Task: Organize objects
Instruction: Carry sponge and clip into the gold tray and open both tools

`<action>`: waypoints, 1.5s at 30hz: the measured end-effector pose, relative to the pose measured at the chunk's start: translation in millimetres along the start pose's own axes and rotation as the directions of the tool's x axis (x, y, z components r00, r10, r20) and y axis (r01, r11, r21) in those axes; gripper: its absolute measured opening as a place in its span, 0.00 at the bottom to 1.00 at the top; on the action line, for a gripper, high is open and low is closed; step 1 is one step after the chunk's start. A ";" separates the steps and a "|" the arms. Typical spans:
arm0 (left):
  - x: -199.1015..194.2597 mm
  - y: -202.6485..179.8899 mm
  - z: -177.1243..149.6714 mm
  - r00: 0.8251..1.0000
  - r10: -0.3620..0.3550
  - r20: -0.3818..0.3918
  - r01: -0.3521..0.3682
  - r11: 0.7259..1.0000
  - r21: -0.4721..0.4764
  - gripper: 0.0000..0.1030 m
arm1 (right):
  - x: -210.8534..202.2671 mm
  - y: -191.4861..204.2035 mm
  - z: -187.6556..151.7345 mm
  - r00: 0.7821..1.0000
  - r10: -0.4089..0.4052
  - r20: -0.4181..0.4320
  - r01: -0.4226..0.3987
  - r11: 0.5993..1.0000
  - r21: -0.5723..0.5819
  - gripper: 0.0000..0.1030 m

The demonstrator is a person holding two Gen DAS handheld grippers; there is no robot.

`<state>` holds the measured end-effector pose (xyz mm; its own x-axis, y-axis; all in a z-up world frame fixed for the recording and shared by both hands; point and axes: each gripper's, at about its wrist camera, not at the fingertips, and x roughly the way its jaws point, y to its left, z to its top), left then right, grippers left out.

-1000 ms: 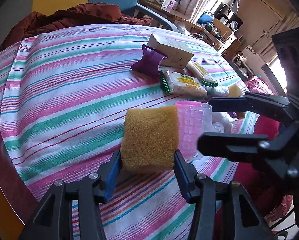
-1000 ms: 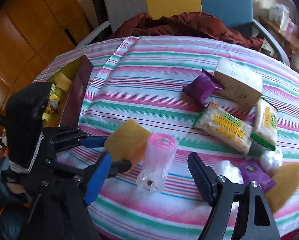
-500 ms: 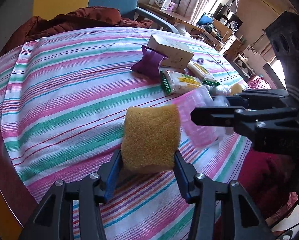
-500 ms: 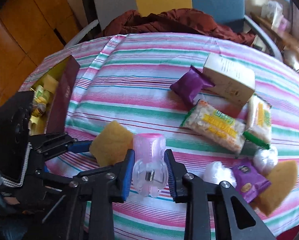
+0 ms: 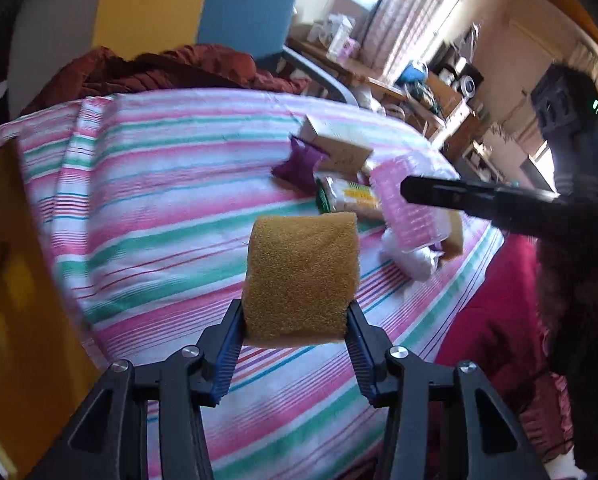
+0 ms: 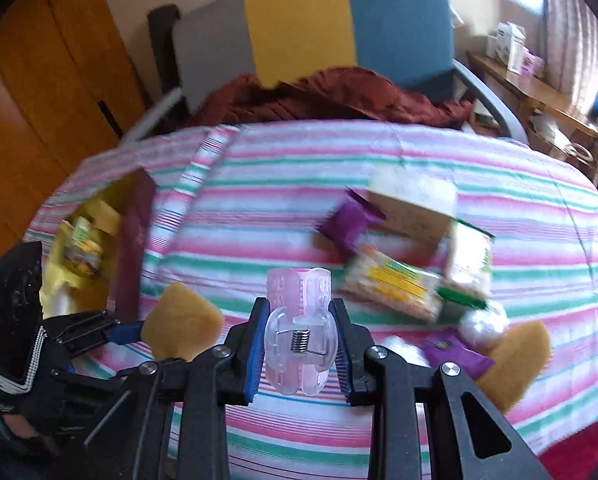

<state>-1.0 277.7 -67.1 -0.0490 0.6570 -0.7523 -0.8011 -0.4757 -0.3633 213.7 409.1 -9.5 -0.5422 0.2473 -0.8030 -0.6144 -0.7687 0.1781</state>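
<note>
My left gripper (image 5: 295, 316) is shut on a yellow-brown sponge (image 5: 301, 276) and holds it above the striped tablecloth (image 5: 159, 208). My right gripper (image 6: 299, 336) is shut on a clear pink hair-roller clip (image 6: 301, 328), lifted off the cloth; the clip also shows in the left wrist view (image 5: 407, 204). The sponge and left gripper show at the left of the right wrist view (image 6: 179, 328). A yellow and maroon box (image 6: 99, 248) with small items inside stands open at the table's left.
A purple pouch (image 6: 349, 224), a beige carton (image 6: 413, 204), two snack packets (image 6: 395, 284), white wads (image 6: 483, 324), a purple sachet (image 6: 455, 354) and a second sponge (image 6: 515, 360) lie at the right. A chair with a rust cloth (image 6: 319, 96) stands behind the table.
My right gripper closed on the pink clip and lifted it off the cloth. My left gripper rose and drew back with the sponge; the box side came into its view.
</note>
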 end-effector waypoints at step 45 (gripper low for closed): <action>-186.5 156.5 -101.1 0.788 0.602 0.127 -0.465 0.718 -0.518 0.62 | 37.3 259.5 -36.6 0.977 0.140 0.163 -0.084 0.946 -0.314 1.00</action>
<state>-56.9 21.5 -39.2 -0.5966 0.3062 -0.7418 -0.2438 -0.9498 -0.1960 55.0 197.3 -14.0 -0.7092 0.2297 -0.6665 -0.3560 -0.9327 0.0573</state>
